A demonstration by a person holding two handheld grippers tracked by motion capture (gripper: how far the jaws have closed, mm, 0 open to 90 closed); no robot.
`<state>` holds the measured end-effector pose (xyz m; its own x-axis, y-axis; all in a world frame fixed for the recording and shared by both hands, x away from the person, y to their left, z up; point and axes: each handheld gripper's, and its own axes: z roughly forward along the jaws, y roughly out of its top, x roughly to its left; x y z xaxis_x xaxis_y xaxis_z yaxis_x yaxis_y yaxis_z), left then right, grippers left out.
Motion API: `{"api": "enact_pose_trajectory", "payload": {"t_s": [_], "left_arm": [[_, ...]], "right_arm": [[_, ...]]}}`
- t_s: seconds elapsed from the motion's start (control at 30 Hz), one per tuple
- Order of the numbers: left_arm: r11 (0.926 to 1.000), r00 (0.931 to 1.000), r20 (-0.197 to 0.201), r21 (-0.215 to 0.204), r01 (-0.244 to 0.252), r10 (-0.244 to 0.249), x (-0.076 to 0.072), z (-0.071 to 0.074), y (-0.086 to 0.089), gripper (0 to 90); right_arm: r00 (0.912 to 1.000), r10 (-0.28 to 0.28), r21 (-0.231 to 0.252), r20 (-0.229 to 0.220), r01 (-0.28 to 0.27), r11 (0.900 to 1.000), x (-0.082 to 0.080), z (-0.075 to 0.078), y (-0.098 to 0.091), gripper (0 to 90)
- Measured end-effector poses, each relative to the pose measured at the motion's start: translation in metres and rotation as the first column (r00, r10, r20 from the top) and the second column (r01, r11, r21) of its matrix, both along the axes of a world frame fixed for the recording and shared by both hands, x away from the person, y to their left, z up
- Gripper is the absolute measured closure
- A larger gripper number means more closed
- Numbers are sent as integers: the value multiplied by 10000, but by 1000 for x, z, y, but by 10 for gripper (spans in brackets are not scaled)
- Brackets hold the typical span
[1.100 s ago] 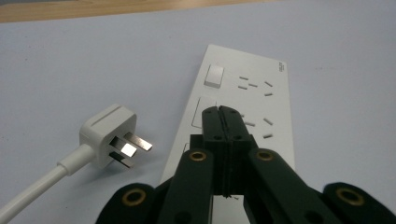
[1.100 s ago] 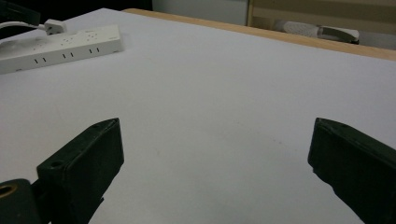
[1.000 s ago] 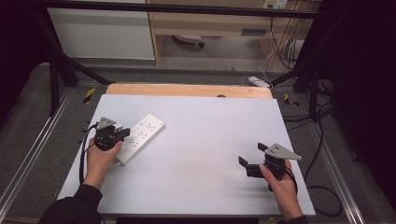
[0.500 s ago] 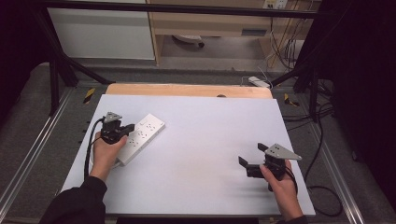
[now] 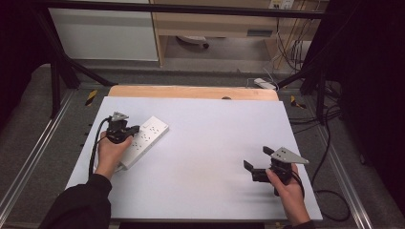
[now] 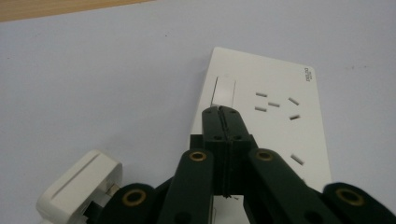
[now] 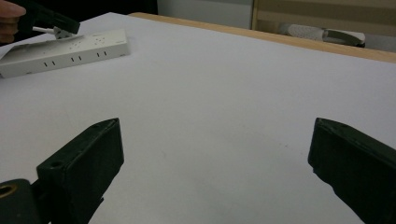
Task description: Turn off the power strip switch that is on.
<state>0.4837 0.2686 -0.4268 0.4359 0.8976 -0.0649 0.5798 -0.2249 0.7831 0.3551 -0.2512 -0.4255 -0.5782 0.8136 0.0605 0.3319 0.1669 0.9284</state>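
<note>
High view: a white power strip (image 5: 143, 141) lies slanted on the left part of the white desk (image 5: 210, 143). The left tool (image 5: 125, 132) is over the near half of the strip, with the person's left hand (image 5: 111, 155) behind it. Left gripper view: its two black jaws are pressed together with nothing between them, and their tips are just at the near end of the strip's white rocker switch (image 6: 225, 91); whether they touch it I cannot tell. A white plug (image 6: 77, 186) lies beside the strip at the lower left. The right tool (image 5: 255, 163) is well apart, near the right edge of the desk, and in the right gripper view its jaws are spread wide over bare desk.
</note>
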Motion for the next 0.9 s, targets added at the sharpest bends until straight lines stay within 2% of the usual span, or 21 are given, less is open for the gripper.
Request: {"api": "enact_pose_trajectory", "payload": {"t_s": [0.5,0.9], "left_arm": [[9999,9998,-182,137,34,-31,7,-2,-3,900],[9999,9999,-118,105,-13,14,8,-3,-3,900]], "right_arm": [[10000,-20,42,4,20,10000,0,0,-1,37],[10000,-32,46,16,32,10000,0,0,-1,37]]}}
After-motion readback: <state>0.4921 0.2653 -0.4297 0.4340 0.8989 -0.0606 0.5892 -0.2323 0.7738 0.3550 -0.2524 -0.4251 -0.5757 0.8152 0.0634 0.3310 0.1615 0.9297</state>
